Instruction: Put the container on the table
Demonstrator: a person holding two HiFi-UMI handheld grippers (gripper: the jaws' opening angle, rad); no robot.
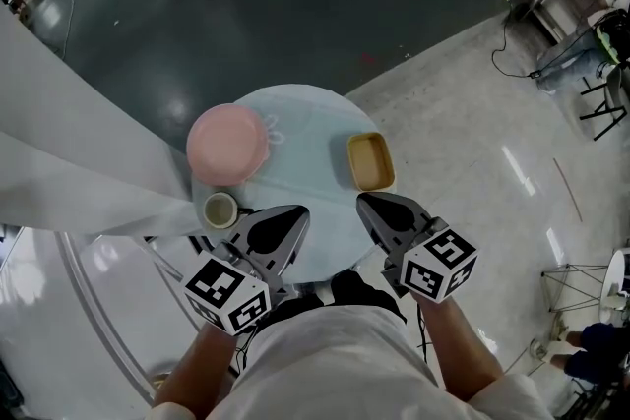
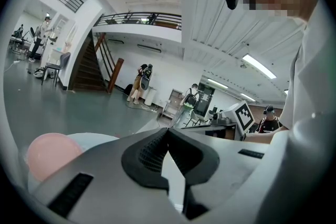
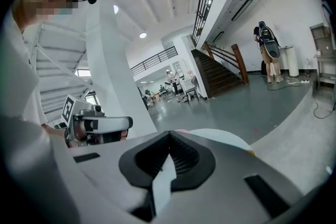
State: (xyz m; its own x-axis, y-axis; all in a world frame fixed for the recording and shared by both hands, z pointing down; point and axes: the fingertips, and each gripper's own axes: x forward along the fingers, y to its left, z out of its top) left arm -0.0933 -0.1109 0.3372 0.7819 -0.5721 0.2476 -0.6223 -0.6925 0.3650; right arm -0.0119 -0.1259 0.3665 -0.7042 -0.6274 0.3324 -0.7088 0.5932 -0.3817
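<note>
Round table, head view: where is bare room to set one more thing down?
The widest free patch on the table is the middle strip between the pink bowl and the tan container, running to the far rim. The near edge is crowded by the small cup, the left gripper and the right gripper.

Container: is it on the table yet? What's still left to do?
Looks done: the tan container sits on the round table, right of the pink dish. In hand: nothing; the left tool and the right tool are both shut and empty at the table's near edge. Left: nothing, it seems.
</note>
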